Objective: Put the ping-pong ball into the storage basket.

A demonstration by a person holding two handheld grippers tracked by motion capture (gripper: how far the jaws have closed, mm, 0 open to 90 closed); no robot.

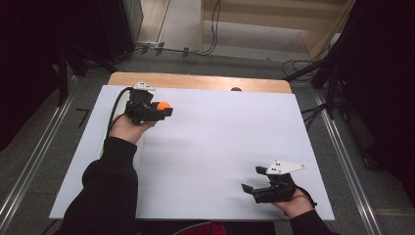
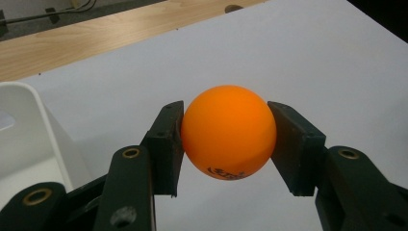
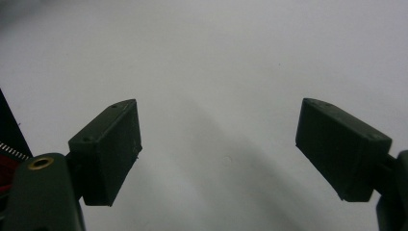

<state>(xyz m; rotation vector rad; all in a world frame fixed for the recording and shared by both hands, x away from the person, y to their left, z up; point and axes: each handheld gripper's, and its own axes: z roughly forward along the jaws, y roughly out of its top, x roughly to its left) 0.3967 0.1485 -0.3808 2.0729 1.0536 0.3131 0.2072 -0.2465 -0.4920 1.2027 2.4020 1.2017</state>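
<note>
The high view looks forward and down from above the person's side, taking in the whole white worktop (image 1: 215, 147) and the floor beyond. The left gripper view sits low and close behind its tongs (image 2: 226, 139), facing the worktop's far wooden edge (image 2: 96, 38). The right gripper view looks closely down onto bare worktop between its tongs (image 3: 216, 144).

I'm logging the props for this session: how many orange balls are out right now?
1. The smooth orange plastic ball is clamped between the jaws of the left claw, above the far left part of the white table. Others may be hidden.
</note>
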